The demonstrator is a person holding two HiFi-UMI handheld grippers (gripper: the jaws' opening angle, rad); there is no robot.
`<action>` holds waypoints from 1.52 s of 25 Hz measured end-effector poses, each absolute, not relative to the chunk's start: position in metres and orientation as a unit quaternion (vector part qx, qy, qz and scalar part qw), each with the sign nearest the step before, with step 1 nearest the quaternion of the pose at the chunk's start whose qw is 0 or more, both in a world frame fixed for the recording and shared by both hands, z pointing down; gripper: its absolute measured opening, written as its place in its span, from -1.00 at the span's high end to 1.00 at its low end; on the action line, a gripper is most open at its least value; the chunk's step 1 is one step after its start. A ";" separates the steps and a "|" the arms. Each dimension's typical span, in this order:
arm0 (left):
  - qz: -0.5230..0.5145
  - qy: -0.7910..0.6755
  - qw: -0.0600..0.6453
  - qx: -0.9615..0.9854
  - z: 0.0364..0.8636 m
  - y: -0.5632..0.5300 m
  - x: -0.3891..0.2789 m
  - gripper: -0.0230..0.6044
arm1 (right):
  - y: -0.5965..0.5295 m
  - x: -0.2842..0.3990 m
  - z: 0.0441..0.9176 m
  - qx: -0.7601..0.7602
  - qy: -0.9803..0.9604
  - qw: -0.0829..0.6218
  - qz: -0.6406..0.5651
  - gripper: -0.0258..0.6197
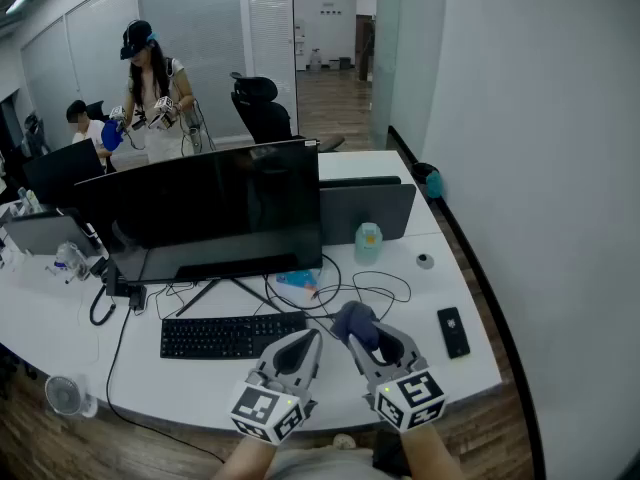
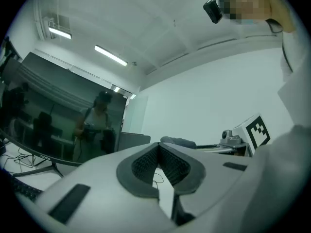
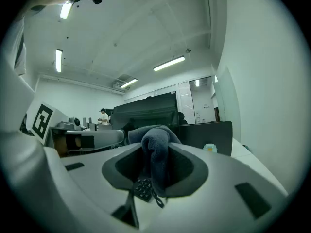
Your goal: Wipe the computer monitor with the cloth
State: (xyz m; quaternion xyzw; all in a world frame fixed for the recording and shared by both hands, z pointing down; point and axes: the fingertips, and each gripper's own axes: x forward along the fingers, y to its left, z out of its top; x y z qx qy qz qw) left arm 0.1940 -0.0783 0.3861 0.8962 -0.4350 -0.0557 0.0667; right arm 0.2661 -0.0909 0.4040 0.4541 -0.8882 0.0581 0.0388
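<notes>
The right claw pinches the one cloth, the left claw pressed together empty, before the one monitor

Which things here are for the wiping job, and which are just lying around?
For the job:
- the cloth, pinched in the right gripper
- the monitor

Just lying about:
- the keyboard
- the phone
- the small fan

On your bench, the monitor stands at 11 o'clock, the keyboard just before it; the phone lies at 1 o'clock, the bottle at 12.
</notes>
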 end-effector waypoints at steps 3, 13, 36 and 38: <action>-0.054 -0.438 0.063 0.895 0.384 -0.082 0.198 0.90 | -0.093 0.268 0.400 0.448 -0.892 0.036 0.052 0.51; -0.045 -0.457 0.081 0.885 0.398 -0.089 0.212 0.90 | -0.099 0.284 0.411 0.436 -0.896 0.032 0.081 0.52; -0.004 -0.477 0.074 0.876 0.407 -0.165 0.194 0.90 | -0.182 0.274 0.445 0.433 -0.889 0.045 0.145 0.53; -0.004 -0.474 0.082 0.877 0.412 -0.176 0.191 0.90 | -0.193 0.271 0.452 0.441 -0.883 0.052 0.151 0.53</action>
